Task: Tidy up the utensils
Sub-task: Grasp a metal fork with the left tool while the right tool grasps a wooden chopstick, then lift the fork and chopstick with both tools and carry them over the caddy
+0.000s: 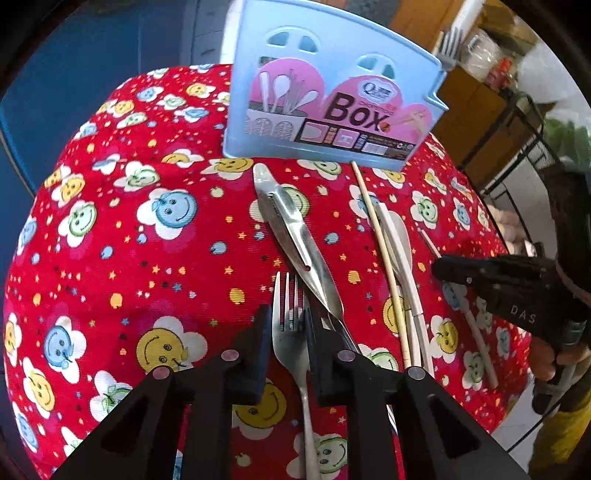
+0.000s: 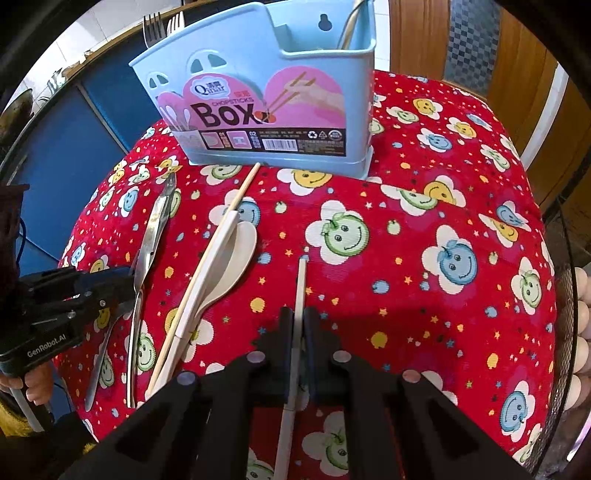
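A light blue chopsticks box [image 1: 332, 92] [image 2: 266, 99] stands at the far side of the red smiley tablecloth [image 1: 110, 229]. My left gripper [image 1: 288, 332] is open around a steel fork [image 1: 291, 332] lying on the cloth; its pads sit either side of the tines. A steel utensil [image 1: 291, 229] lies just beyond. My right gripper [image 2: 298, 325] is shut on a white chopstick [image 2: 300, 291], also seen in the left wrist view [image 1: 476, 332]. A white spoon [image 2: 236, 254], a white chopstick [image 2: 210, 269] and a bamboo chopstick [image 2: 221, 229] lie between the grippers.
The box holds forks [image 2: 159, 24] at its left end and a bamboo stick [image 2: 351, 26] at its right end. A wire basket with eggs [image 2: 580, 314] stands off the table's right edge. Blue cabinets [image 2: 74, 147] are beyond the left edge.
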Motion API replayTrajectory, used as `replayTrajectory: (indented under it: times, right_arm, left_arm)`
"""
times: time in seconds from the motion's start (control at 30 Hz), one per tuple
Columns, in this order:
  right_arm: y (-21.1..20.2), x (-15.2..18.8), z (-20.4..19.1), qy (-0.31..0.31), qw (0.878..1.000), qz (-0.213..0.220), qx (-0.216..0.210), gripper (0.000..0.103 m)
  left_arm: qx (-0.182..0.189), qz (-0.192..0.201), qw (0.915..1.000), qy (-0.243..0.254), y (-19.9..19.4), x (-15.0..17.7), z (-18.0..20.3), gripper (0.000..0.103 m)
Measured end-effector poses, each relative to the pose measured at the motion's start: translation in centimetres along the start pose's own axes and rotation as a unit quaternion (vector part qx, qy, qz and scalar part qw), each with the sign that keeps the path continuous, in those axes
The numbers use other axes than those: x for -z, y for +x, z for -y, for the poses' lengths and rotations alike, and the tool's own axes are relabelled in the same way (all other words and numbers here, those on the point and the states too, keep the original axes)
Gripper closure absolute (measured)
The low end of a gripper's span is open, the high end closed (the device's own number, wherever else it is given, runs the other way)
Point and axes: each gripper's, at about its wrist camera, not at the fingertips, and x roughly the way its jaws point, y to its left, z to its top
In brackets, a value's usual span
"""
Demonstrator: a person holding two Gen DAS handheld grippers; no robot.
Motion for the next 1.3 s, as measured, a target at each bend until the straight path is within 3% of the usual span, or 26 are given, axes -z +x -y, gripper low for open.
replayTrajectory:
  times: [0.27, 0.47, 0.63, 0.8, 1.0, 1.1, 1.3]
  right_arm:
    - [-2.5, 0.5, -0.4, 0.002, 0.999, 0.052, -0.013, 0.097]
    - [-4.6, 0.6, -1.2, 0.000, 0.996, 0.086, -0.018, 0.097]
    - [-5.6, 1.2, -1.8, -0.006, 0.995, 0.099, -0.017, 0.097]
    - [-6.7, 1.7, -1.8, -0.004, 0.993, 0.117, -0.018, 0.097]
    - [-8.3, 1.8, -2.1, -0.001, 0.988, 0.154, -0.017, 0.097]
    - [-9.1, 1.5, -2.5, -0.003, 0.985, 0.175, -0.014, 0.097]
    - [-10.8, 0.2, -3.0, -0.001, 0.978, 0.208, -0.002, 0.097]
  left_arm:
    - [0.020, 0.025, 0.9993, -0.016, -1.5, 0.4, -0.1, 0.101]
    - [0.030, 0.016, 0.9994, 0.006, -1.5, 1.1, 0.8, 0.101]
    - [0.014, -0.001, 0.9999, 0.007, -0.3, 0.9, 1.1, 0.099]
    - [0.004, 0.015, 0.9999, 0.007, -0.5, 1.0, 1.4, 0.100]
    - [0.022, 0.058, 0.9980, -0.008, -3.5, 1.4, 0.7, 0.101]
    - [0.026, 0.099, 0.9948, -0.008, -5.5, 1.0, 0.5, 0.101]
    - [0.024, 0.189, 0.9816, -0.007, -9.4, -1.1, 0.9, 0.101]
